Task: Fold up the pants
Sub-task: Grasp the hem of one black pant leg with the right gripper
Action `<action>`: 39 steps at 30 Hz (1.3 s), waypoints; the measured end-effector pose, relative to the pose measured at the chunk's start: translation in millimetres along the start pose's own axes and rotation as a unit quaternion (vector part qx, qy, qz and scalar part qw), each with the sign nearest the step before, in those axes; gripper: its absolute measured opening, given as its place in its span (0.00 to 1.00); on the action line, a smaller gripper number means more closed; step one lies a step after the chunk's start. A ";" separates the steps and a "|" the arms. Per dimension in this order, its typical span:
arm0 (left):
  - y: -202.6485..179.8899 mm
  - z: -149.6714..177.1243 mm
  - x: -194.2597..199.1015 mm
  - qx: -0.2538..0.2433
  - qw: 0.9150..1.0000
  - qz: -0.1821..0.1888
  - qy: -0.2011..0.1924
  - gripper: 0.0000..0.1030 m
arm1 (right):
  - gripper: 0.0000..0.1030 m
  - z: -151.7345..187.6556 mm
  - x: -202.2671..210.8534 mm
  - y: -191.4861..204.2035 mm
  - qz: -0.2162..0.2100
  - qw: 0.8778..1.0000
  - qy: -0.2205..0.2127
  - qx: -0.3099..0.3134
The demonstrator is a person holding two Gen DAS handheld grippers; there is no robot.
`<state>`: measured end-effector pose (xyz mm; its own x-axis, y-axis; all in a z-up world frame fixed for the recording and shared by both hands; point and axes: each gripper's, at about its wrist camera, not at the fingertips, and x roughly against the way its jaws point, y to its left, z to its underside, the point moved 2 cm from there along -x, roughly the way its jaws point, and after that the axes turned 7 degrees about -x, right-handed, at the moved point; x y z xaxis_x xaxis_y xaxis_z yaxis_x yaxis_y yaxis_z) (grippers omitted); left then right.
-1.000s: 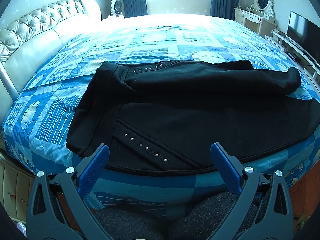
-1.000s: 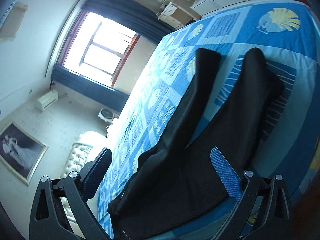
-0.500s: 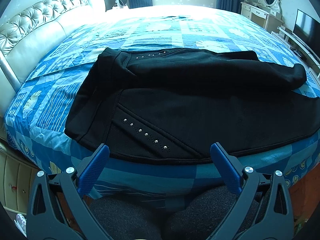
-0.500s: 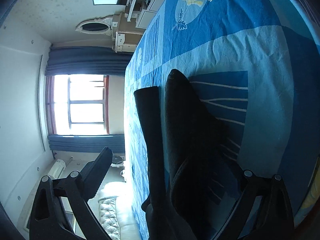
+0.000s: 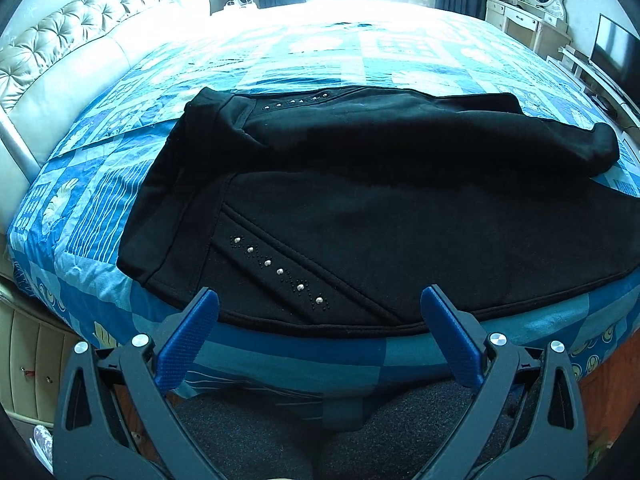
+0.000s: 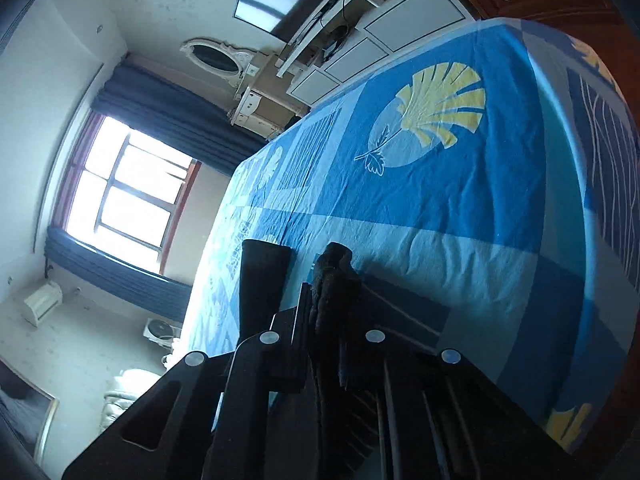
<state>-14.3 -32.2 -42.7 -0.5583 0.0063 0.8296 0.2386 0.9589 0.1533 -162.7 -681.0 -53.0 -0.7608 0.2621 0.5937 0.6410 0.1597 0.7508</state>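
Black pants (image 5: 360, 208) with small studs lie flat across the blue patterned bed (image 5: 360, 56), waist to the left, legs running right. My left gripper (image 5: 319, 296) hangs open over the bed's front edge, just short of the waist area, nothing between its blue pads. In the right wrist view my right gripper (image 6: 324, 300) is closing tight on the hem end of the nearer pant leg (image 6: 334, 264), with the cloth pinched between the jaws. The other leg's end (image 6: 262, 276) lies free beside it on the sheet.
A tufted headboard (image 5: 60, 64) runs along the left of the bed. A dressing table (image 5: 532, 12) and a TV (image 5: 612, 52) stand on the right. The window (image 6: 124, 196) is at the far end. Bare sheet (image 6: 460, 184) stretches beyond the leg ends.
My right gripper came down to the end of the near leg and went from wide open to shut on its hem. My left gripper stayed open, tilting slightly down toward the waist.
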 end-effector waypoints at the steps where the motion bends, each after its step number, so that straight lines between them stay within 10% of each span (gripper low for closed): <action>1: -2.7 -1.7 -1.3 -0.002 1.000 0.001 -0.001 0.98 | 0.10 -3.4 -2.5 -10.2 0.015 1.000 0.004 -0.002; 8: -11.9 -9.0 -5.8 -0.012 1.000 0.005 -0.009 0.98 | 0.10 -13.5 1.1 -61.9 0.017 0.998 0.015 -0.057; 14: 5.7 -11.9 -11.0 0.002 1.000 -0.016 -0.009 0.98 | 0.23 -30.6 37.8 -65.7 0.076 0.994 -0.063 -0.047; 24: 77.9 -32.5 -23.2 0.015 1.000 0.003 0.005 0.98 | 0.59 38.6 19.3 78.3 -0.016 0.985 0.044 0.166; 32: 149.1 -88.9 -47.4 -0.007 0.997 0.078 -0.005 0.98 | 0.64 191.8 -43.4 195.2 -0.098 0.909 0.215 0.344; 39: 209.4 -150.4 -107.3 0.032 0.983 0.179 -0.006 0.98 | 0.65 318.5 -100.6 259.5 -0.118 0.783 0.346 0.504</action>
<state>215.1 125.3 -18.9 -0.4564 0.3495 0.8183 0.3716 0.9105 -0.1816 112.6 -362.8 -10.1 -0.5199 -0.4097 0.7495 -0.0357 0.8871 0.4601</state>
